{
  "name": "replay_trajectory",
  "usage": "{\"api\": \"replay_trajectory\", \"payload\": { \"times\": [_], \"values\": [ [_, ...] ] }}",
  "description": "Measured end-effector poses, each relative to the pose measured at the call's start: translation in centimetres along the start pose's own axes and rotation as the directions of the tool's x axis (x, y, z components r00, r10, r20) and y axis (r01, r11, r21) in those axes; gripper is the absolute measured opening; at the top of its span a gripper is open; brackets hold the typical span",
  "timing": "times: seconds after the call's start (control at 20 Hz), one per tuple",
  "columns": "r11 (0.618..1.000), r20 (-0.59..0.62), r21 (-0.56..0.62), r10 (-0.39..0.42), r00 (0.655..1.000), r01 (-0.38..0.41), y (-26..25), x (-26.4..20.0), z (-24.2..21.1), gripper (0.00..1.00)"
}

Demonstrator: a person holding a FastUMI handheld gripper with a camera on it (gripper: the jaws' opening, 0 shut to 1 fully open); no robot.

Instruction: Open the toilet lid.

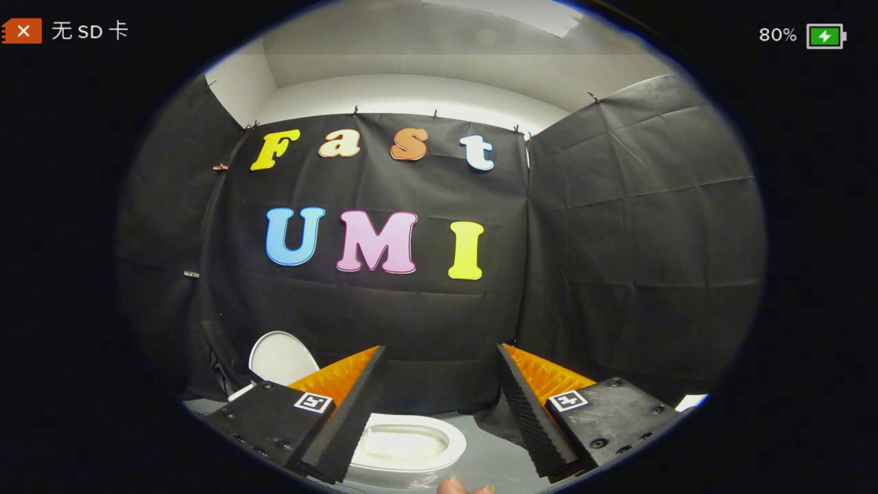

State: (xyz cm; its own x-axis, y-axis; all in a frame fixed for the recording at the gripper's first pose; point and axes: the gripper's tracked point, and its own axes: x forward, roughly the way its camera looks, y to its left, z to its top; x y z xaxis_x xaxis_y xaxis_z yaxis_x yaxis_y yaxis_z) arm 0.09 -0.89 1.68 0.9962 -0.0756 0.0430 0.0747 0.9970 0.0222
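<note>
Grey floor (pixel 494 456) with white toilet (pixel 405 446) (lid (pixel 281 357) upright) beneath the parted gripper (pixel 439 405).

Soft, even light falls from overhead, brightest on the pale ceiling (pixel 439 75) above the dark cloth wall (pixel 617 226), which soaks it up and shows only faint creases. The toilet bowl (pixel 405 442) glows nearly washed out. The fisheye bends straight lines hard toward the rim, where focus softens. The gripper (pixel 441 384), its fingers spread apart, looks slightly blurred up close.
</note>
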Motion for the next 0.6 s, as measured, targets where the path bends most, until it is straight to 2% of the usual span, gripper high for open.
{"api": "replay_trajectory", "payload": {
  "times": [0.6],
  "values": [
    [1.000,0.008,-0.005,0.004,1.000,-0.004,0.10,-0.11,0.35,0.98]
  ]
}}
